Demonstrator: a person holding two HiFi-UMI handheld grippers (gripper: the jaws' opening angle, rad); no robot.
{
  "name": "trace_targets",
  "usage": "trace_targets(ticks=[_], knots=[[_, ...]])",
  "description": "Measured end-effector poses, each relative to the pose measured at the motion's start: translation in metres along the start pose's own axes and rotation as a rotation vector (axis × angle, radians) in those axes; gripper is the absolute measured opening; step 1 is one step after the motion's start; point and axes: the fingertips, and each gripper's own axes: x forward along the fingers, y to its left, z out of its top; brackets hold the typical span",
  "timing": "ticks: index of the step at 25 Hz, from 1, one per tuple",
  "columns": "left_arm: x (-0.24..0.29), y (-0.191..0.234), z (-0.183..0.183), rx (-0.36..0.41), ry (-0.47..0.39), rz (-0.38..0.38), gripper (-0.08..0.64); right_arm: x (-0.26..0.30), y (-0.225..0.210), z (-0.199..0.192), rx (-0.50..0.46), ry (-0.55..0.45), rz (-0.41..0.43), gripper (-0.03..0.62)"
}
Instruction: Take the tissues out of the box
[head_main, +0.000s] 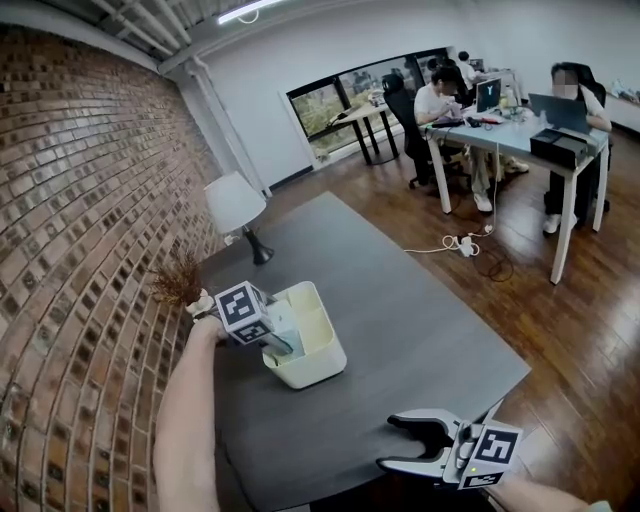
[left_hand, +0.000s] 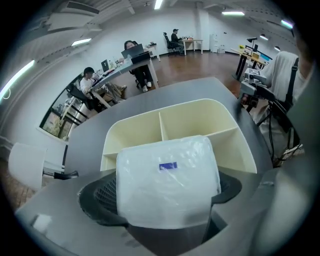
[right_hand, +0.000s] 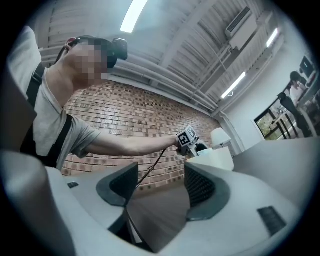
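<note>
Tissue pack (left_hand: 167, 192), blue label (left_hand: 168, 166) unreadable, pinched by left hand-held gripper (head_main: 283, 346); right hand-held gripper (head_main: 393, 442) spread.

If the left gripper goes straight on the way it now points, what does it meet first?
Probably the cream box. The left gripper, shut on the tissue pack, points steeply down into it, so the pack would touch inside the box first. Depth is unclear.
</note>
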Motion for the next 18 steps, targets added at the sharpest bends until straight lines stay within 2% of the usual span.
trace_targets(ticks=[2,5,8,10,13,15,16,18], knots=[[-0.013,0.005,0.002,-0.037,-0.008,0.022,0.489,-0.001,0.0,0.001,-0.002,-0.001,0.0,0.304],[-0.033,0.009,0.006,-0.089,-0.068,0.047,0.485,-0.001,0.002,0.001,-0.003,0.001,0.003,0.305],[-0.055,0.004,0.009,-0.063,-0.07,0.075,0.486,0.0,0.005,-0.001,-0.003,0.006,0.01,0.304],[-0.079,0.007,0.013,-0.028,-0.06,0.141,0.488,0.001,0.005,0.0,-0.006,0.006,0.009,0.304],[-0.127,0.011,0.02,-0.001,-0.096,0.291,0.488,0.001,0.005,0.001,-0.011,0.001,-0.001,0.304],[-0.163,0.005,0.022,-0.014,-0.172,0.41,0.488,0.001,0.005,0.002,-0.014,-0.003,-0.007,0.304],[-0.18,-0.001,0.023,-0.034,-0.24,0.467,0.488,0.001,0.004,0.002,-0.013,-0.004,-0.008,0.304],[-0.214,-0.021,0.022,-0.111,-0.454,0.572,0.488,0.001,0.004,0.003,-0.01,-0.001,-0.006,0.304]])
